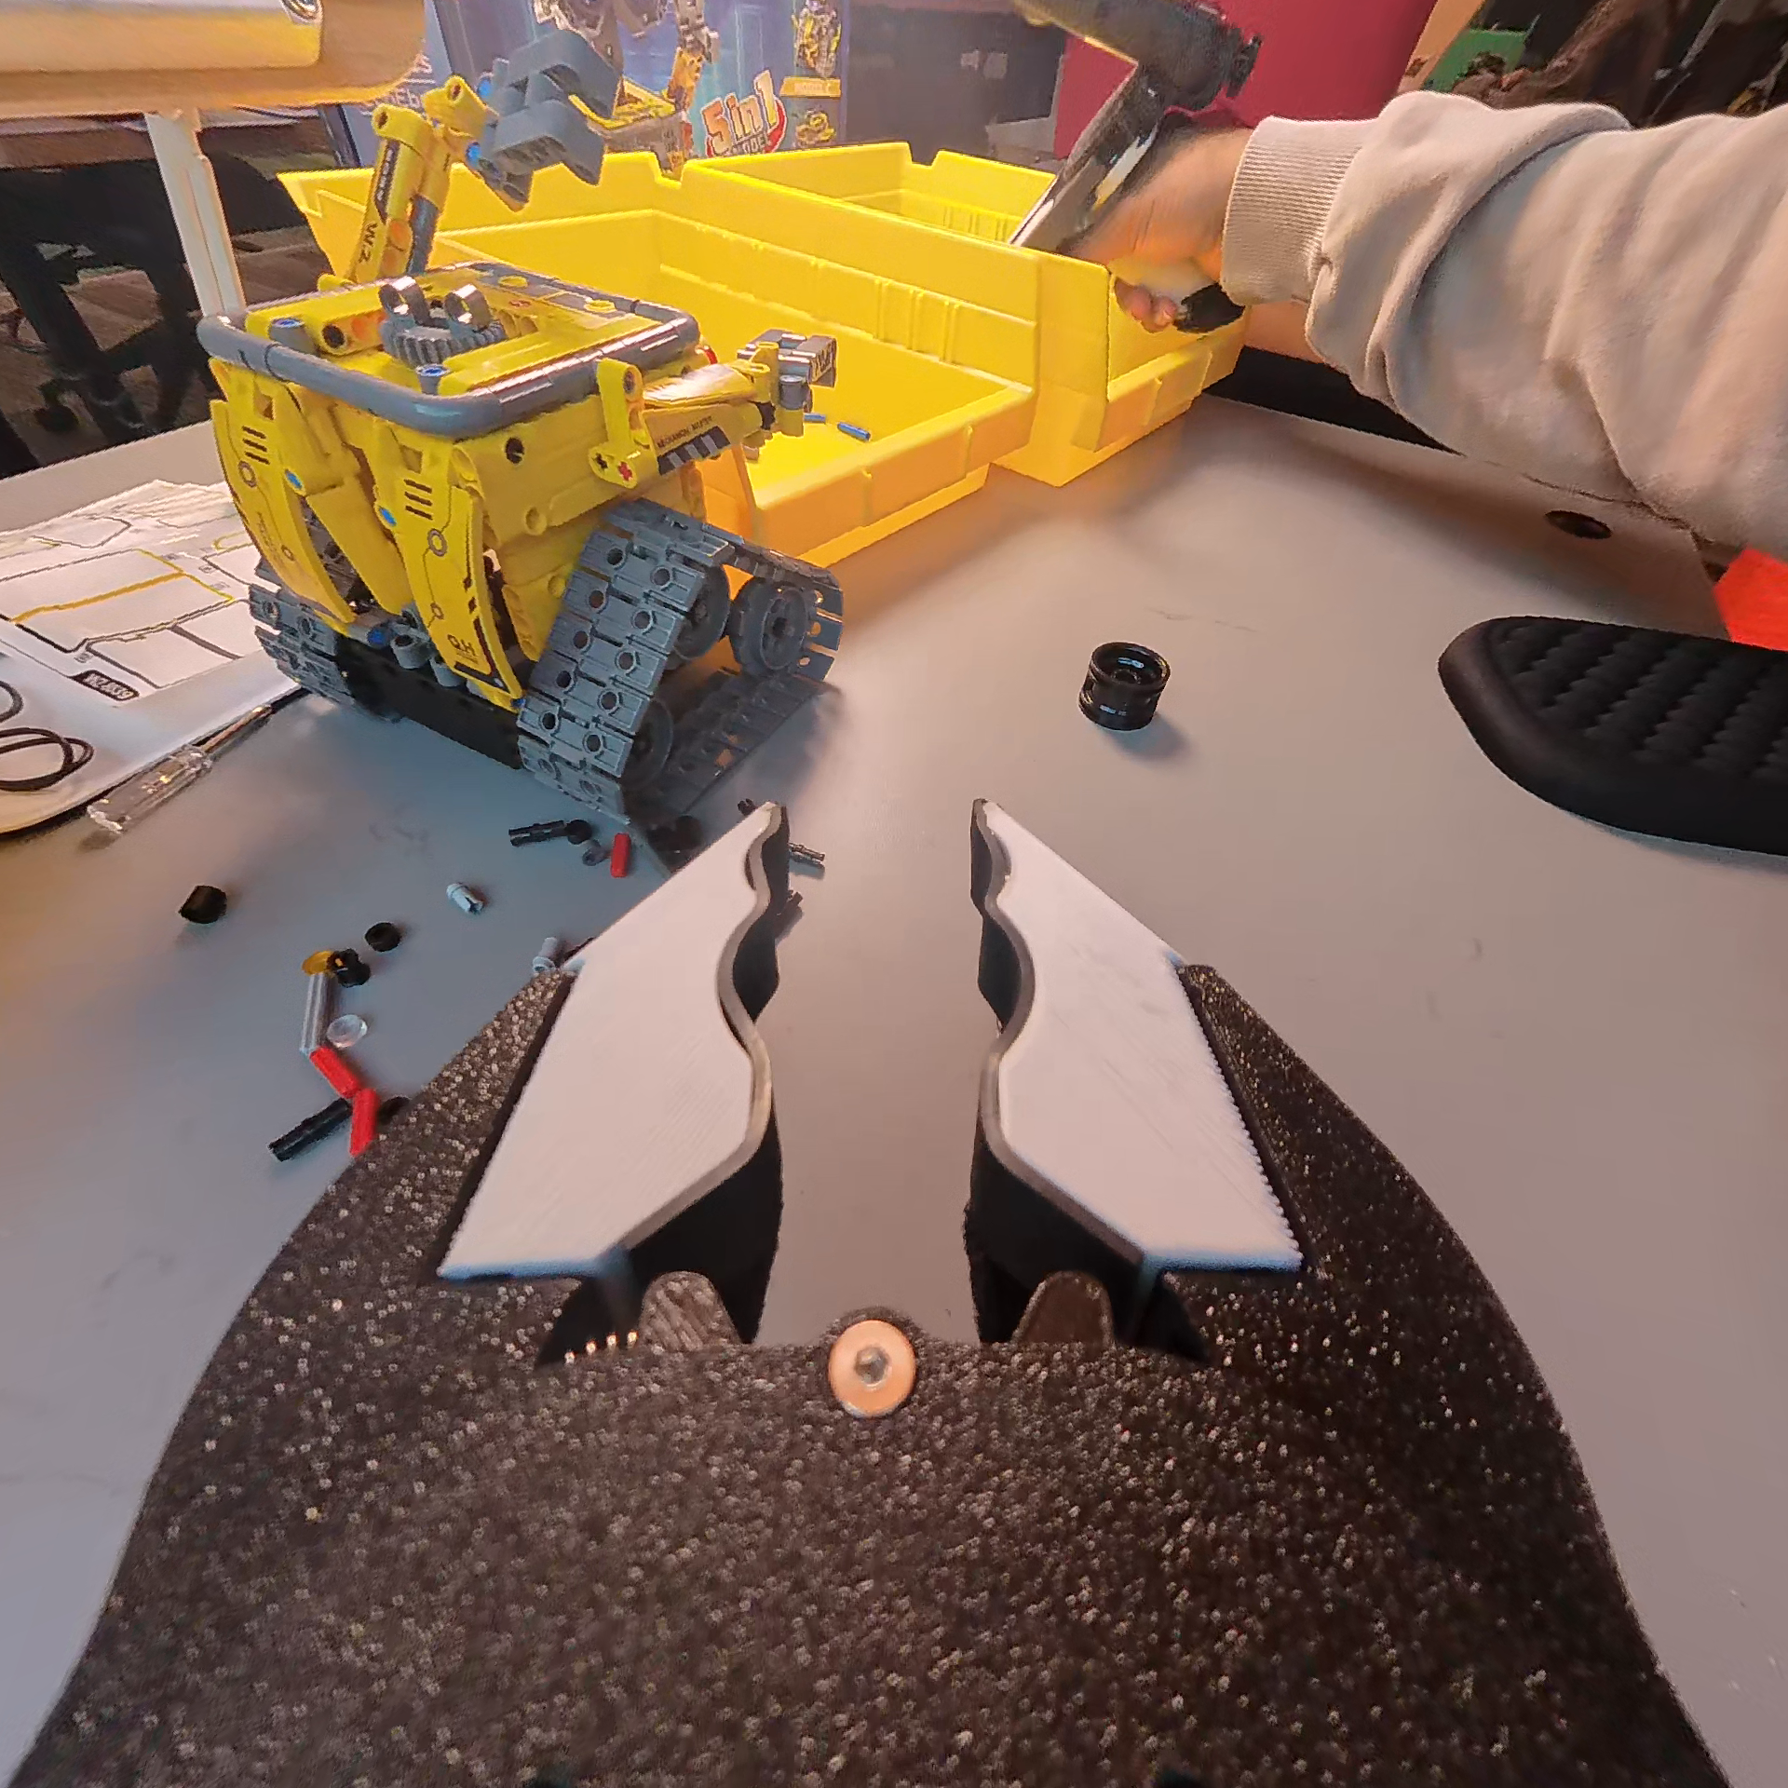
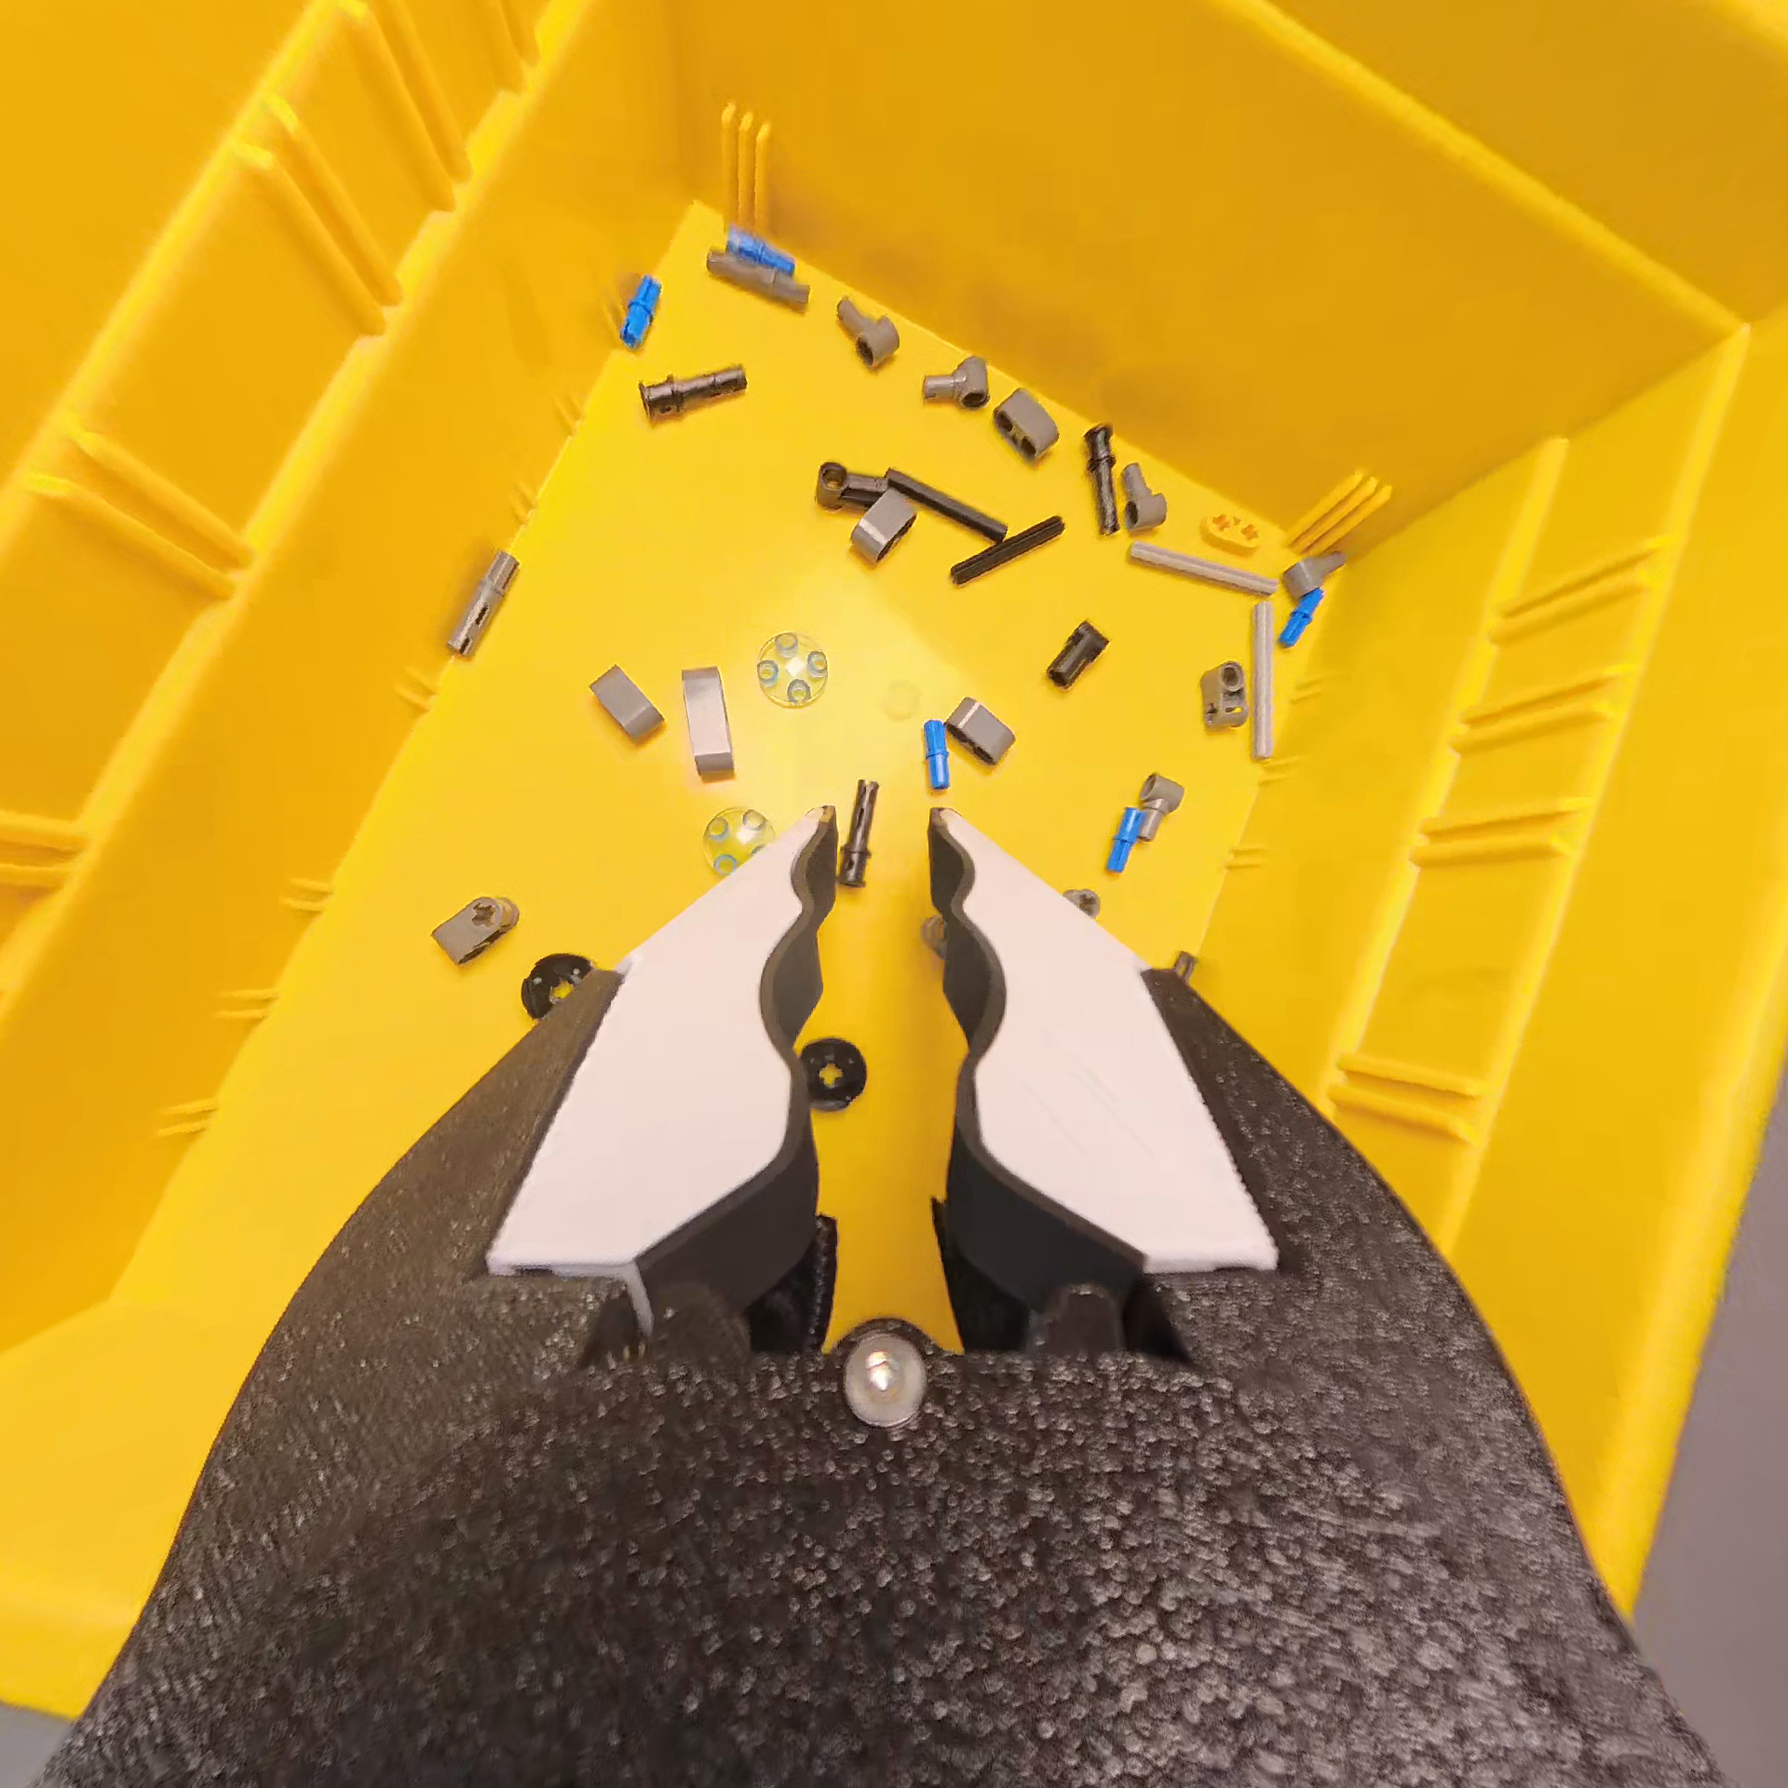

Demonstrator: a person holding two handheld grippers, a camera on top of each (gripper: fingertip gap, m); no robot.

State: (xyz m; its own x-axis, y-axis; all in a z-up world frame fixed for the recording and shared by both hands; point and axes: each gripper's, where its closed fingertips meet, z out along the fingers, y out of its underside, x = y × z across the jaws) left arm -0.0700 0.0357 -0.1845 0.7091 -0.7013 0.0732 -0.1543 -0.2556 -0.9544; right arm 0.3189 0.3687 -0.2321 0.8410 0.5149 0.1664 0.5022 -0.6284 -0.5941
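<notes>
My left gripper (image 1: 876, 822) is open and empty, low over the grey table (image 1: 1258, 968). A yellow tracked brick-built vehicle (image 1: 484, 503) stands ahead to its left. A small black wheel rim (image 1: 1122, 685) lies ahead to the right. My right gripper (image 2: 876, 822) is open and points down into a yellow bin (image 2: 290, 484). A black pin (image 2: 859, 844) lies on the bin floor just between its fingertips, untouched as far as I can tell. In the left wrist view the right gripper (image 1: 1113, 174) reaches into the far yellow bin (image 1: 1064, 319), held by a hand in a pale sleeve.
Several small pins and connectors (image 1: 334, 1055) lie on the table left of my left gripper. Papers (image 1: 116, 600) and a screwdriver (image 1: 174, 774) lie at the far left. A black textured pad (image 1: 1625, 726) lies at the right. Grey, black and blue parts (image 2: 977, 726) lie in the bin. Across from one pair of fingers to the other is roughly 50 cm. The right gripper is farther from the small black wheel rim (image 1: 1122, 685), some 35 cm, than the left, some 15 cm.
</notes>
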